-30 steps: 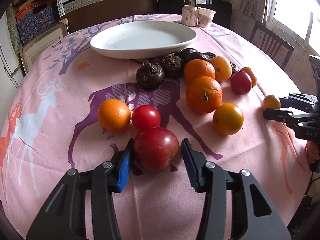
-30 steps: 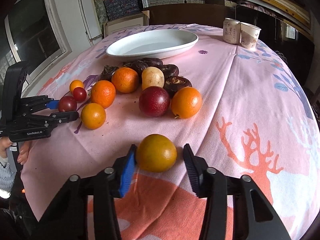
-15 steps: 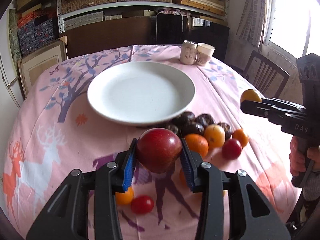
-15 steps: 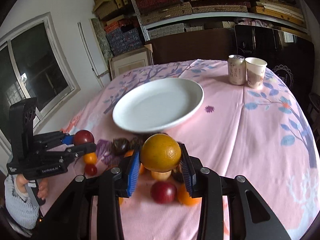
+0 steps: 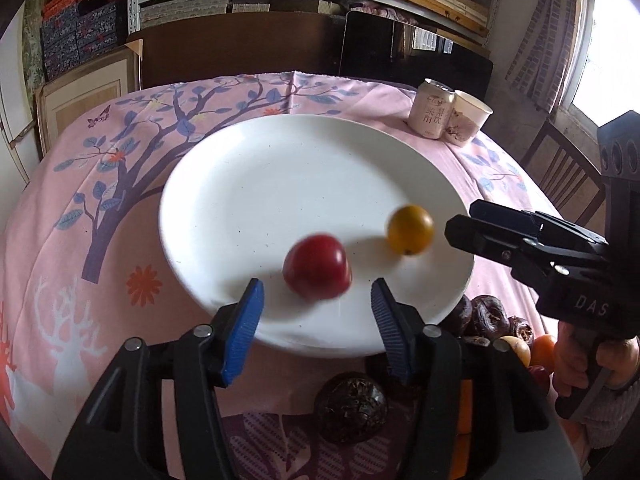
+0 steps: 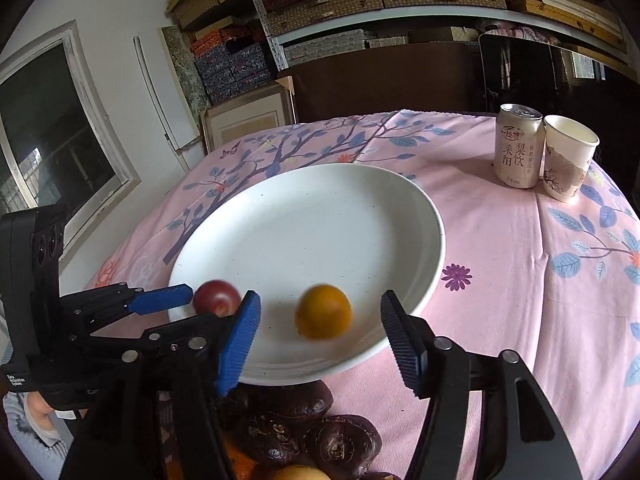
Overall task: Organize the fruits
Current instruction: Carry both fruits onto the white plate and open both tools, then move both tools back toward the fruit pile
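Observation:
A large white plate (image 5: 280,184) sits on the pink tablecloth; it also shows in the right wrist view (image 6: 320,220). A red fruit (image 5: 317,266) lies blurred on the plate's near part, just beyond my open left gripper (image 5: 316,312). A yellow-orange fruit (image 6: 323,311) lies on the plate in front of my open right gripper (image 6: 318,332). In the left wrist view the orange fruit (image 5: 410,229) is beside the right gripper's tip. The red fruit (image 6: 216,298) shows by the left gripper's blue pad in the right wrist view.
Dark wrinkled fruits (image 6: 312,428) and oranges (image 5: 542,346) lie on the cloth at the plate's near edge. A drink can (image 6: 518,146) and paper cup (image 6: 568,158) stand at the far right. A chair (image 5: 560,168) stands by the table.
Both grippers moved forward over the plate and opened. The red fruit left the left gripper and the yellow-orange fruit left the right gripper; both now lie on the plate.

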Motion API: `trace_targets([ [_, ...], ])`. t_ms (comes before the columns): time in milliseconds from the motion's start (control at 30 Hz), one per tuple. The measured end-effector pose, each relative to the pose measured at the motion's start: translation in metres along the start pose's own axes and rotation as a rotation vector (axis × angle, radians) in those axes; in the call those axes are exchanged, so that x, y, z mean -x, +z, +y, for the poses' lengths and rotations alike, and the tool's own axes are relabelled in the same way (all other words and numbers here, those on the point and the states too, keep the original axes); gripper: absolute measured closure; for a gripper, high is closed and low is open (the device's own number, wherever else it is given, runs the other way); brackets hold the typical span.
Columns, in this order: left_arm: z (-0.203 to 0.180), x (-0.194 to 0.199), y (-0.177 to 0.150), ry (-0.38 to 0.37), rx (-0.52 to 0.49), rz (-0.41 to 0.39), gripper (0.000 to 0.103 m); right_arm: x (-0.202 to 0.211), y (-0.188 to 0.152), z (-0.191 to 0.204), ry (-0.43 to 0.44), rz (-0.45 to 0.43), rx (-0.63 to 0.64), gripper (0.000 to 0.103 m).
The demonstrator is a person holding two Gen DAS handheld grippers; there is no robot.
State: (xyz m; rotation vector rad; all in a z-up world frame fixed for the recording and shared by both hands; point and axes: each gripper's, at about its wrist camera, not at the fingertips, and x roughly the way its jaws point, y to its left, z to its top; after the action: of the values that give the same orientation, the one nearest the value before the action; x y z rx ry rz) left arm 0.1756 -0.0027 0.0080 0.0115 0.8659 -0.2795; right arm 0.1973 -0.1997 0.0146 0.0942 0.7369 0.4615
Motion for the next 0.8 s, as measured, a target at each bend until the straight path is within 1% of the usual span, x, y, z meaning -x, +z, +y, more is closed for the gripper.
trace_targets([
  [33,0.0,0.003,-0.001,-0.003,-0.003,-0.008,0.038,0.001,-0.001,-0.001,-0.003,-0.002,0.003,0.039],
  [133,0.002,0.012,-0.005,0.036,-0.019,-0.039,0.031,0.01,-0.003,-0.007,0.007,-0.03,-0.016,0.039],
  [200,0.008,0.02,-0.006,0.067,-0.01,-0.068,0.029,0.018,-0.005,-0.013,0.009,-0.053,-0.033,0.039],
  [367,0.034,0.042,-0.013,0.067,0.091,-0.123,0.027,0.032,-0.014,-0.023,-0.016,-0.088,-0.074,0.038],
  [400,0.038,0.047,-0.017,0.079,0.105,-0.134,0.027,0.037,-0.016,-0.024,-0.021,-0.102,-0.076,0.038],
  [467,0.048,0.057,-0.027,0.092,0.135,-0.144,0.026,0.051,-0.022,-0.025,-0.033,-0.134,-0.084,0.031],
  [600,0.062,0.073,-0.057,0.109,0.203,-0.141,0.025,0.076,-0.042,-0.035,-0.04,-0.171,-0.142,0.026],
  [667,0.066,0.079,-0.073,0.111,0.228,-0.135,0.022,0.087,-0.053,-0.044,-0.044,-0.18,-0.189,0.019],
  [700,0.066,0.081,-0.08,0.11,0.234,-0.132,0.018,0.091,-0.058,-0.047,-0.042,-0.186,-0.212,0.019],
  [733,0.065,0.084,-0.087,0.105,0.238,-0.131,0.016,0.095,-0.064,-0.05,-0.036,-0.191,-0.231,0.018],
  [800,0.06,0.088,-0.097,0.087,0.231,-0.128,0.016,0.103,-0.072,-0.055,-0.022,-0.202,-0.259,0.017],
])
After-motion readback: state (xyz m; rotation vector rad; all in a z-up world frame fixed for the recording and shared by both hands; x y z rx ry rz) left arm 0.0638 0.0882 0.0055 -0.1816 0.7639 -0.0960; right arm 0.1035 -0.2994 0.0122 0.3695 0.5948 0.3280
